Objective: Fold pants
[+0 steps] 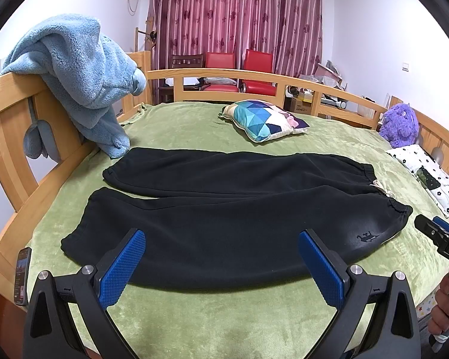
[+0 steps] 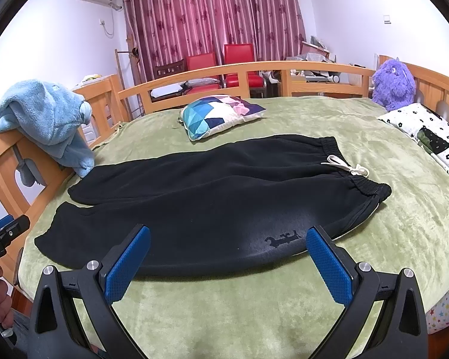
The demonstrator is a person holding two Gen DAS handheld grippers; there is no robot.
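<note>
Black fleece pants (image 1: pixel 224 209) lie flat on the green plush bed (image 1: pixel 224 314); a geometric-patterned pillow (image 1: pixel 263 119) sits at 12 o'clock. Both the left hand-held gripper (image 1: pixel 221 266) and the right hand-held gripper (image 2: pixel 227 266) gape wide, empty.

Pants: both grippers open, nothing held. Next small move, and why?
Probably lower both onto the near leg's edge and close. The pants lie flat, legs side by side, waistband to the right; the left gripper and right gripper hover open just short of that edge.

Pants (image 1: pixel 230 209), pillows on bed (image 1: pixel 224 323)
</note>
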